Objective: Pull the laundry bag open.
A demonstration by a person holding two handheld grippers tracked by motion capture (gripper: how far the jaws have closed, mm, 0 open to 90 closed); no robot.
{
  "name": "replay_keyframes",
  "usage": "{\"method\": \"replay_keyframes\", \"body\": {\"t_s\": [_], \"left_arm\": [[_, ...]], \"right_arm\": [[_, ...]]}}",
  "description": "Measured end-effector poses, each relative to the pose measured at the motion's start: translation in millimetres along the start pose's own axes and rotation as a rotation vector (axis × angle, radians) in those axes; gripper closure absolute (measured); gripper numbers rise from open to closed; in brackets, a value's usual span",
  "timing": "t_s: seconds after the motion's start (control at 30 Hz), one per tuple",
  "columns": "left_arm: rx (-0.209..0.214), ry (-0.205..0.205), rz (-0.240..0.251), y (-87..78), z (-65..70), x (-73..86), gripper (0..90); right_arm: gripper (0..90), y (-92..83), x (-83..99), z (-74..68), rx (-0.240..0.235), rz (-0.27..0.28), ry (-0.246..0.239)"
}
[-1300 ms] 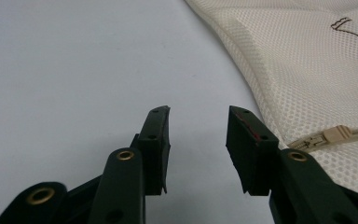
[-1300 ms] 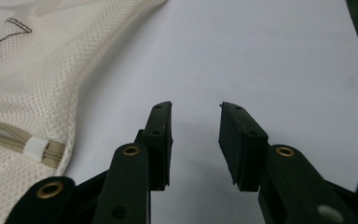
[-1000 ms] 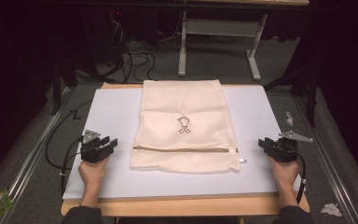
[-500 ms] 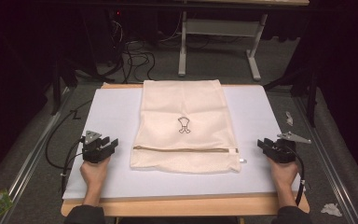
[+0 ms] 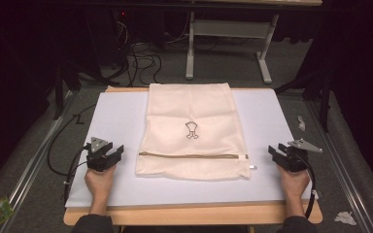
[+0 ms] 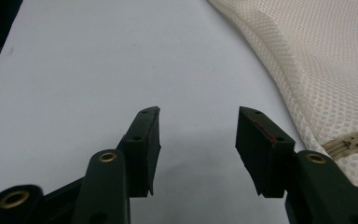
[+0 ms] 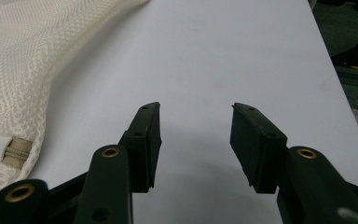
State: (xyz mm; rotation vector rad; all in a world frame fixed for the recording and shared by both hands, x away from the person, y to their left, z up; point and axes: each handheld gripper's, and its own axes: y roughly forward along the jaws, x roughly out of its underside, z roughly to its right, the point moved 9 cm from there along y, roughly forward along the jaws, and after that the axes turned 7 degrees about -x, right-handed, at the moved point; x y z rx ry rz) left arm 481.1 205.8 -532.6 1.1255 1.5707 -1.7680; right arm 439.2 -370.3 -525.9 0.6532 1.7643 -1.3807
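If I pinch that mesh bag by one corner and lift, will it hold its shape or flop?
Probably flop: the mesh bag lies flat and thin, its edge rumpling softly. It looks light and empty. The zipper end may hang lowest, being the only stiff part.

High view: overhead, facing forward and down across the white table (image 5: 121,121). Gripper views: low, close, looking along the open jaws over the surface. All three share the mesh bag (image 5: 192,131).
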Motion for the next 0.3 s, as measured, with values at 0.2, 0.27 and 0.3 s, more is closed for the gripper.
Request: {"method": "replay_keyframes", "body": {"t_s": [0.2, 0.27, 0.3], "left_arm": [[0.002, 0.000, -0.001, 0.0, 0.2, 0.2, 49.4], [0.002, 0.000, -0.002, 0.0, 0.3, 0.2, 49.3], [0.003, 0.000, -0.003, 0.0, 0.3, 0.3, 49.1]], "right_arm": [[53.5, 1.9, 0.9, -1.4, 0.006, -0.018, -0.016], [53.3, 1.7, 1.1, -1.4, 0.005, -0.020, -0.014], [53.2, 1.8, 1.0, -1.4, 0.004, -0.020, -0.014]]}}
